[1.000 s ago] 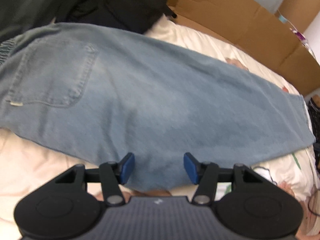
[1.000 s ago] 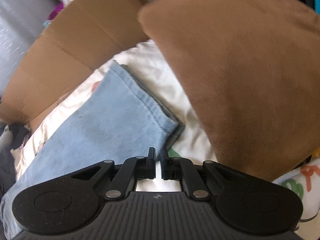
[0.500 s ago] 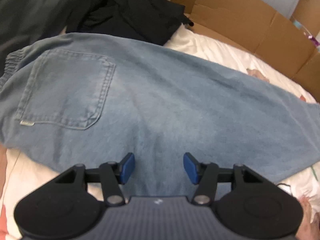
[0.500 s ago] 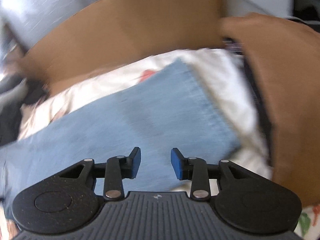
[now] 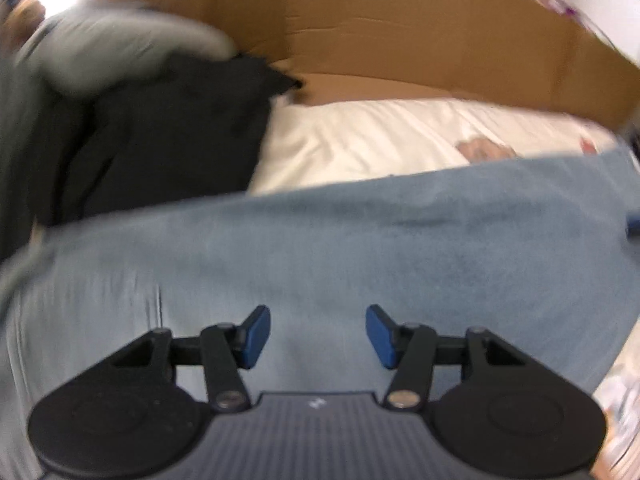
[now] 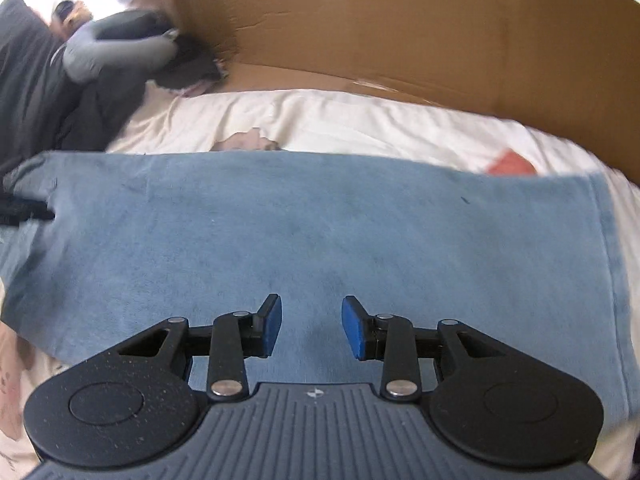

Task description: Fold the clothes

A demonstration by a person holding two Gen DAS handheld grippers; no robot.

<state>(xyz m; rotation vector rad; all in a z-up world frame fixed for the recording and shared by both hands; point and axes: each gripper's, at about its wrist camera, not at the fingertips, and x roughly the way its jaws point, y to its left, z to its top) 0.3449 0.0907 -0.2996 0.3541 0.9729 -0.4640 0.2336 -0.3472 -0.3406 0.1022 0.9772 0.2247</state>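
Observation:
Light blue jeans (image 5: 360, 248) lie flat across a white printed bed sheet (image 5: 380, 136), folded lengthwise into one long band. My left gripper (image 5: 318, 336) hovers open over the denim, with nothing between its blue pads. In the right wrist view the same jeans (image 6: 320, 232) stretch from left to right, and the leg hem (image 6: 608, 240) lies at the right. Over the near half of that leg my right gripper (image 6: 311, 328) also stands open, its pads apart and empty. The left wrist view is blurred.
A brown cardboard sheet (image 5: 400, 40) (image 6: 400, 32) stands along the far side of the bed. At the far left is a pile of dark clothes (image 5: 160, 140) (image 6: 100, 100) with a grey garment (image 5: 120, 48) on top. White sheet (image 6: 360, 120) shows beyond the jeans.
My right gripper went from shut to open and swung left from the hem corner to above the leg. The left view has rolled and slid along the jeans; the back pocket has left the view.

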